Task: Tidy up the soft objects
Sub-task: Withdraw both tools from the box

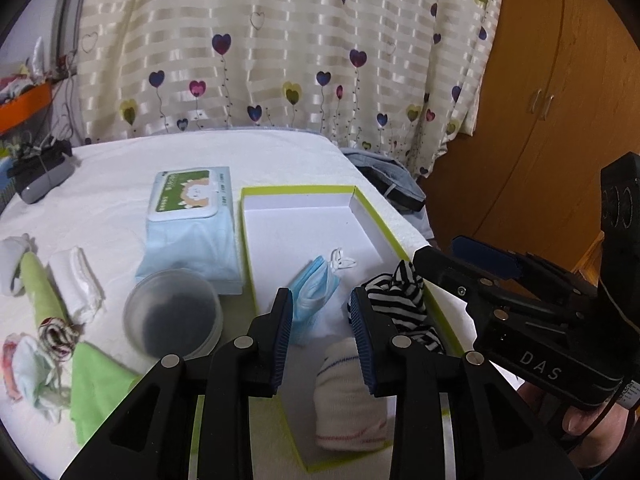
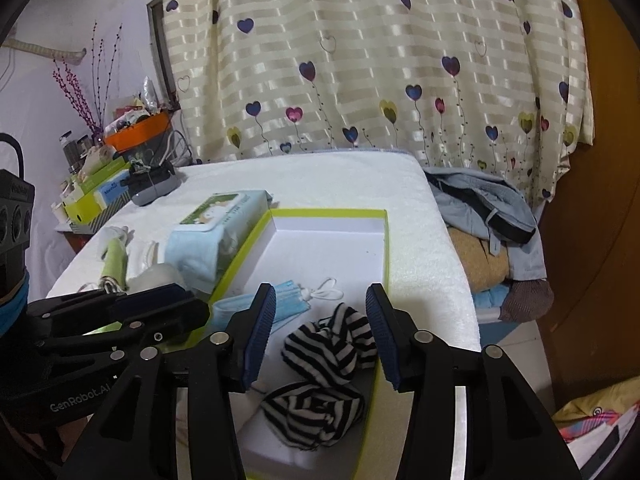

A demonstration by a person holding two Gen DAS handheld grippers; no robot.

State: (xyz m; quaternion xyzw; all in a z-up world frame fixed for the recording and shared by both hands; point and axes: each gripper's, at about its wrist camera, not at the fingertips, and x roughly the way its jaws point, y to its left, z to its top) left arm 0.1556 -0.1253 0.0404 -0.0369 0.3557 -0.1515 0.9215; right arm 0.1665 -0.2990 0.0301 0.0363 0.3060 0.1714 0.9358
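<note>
Both views are evenly, softly lit from above, slightly dim with a cool cast. The white surface (image 1: pixel 120 208) and the box floor (image 2: pixel 332 248) are bright, nearly washed out. Shadows are faint and short. Fisheye bending curves straight lines, with black vignette corners from 7 to 11 o'clock. The curtain (image 2: pixel 360 60) shows satin glare bands. Focus is mildly soft throughout.

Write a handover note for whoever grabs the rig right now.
Left hand-held gripper: open, empty, over the near end of the box.
Right hand-held gripper: open, empty, over the striped socks.
In the box: striped socks, blue face mask, white sock.
Still out on the white towel, left of the box: green cloth, rolled green cloth, folded white cloth, small crumpled pieces.
Wet wipes pack and plastic tub sit beside the box.
</note>
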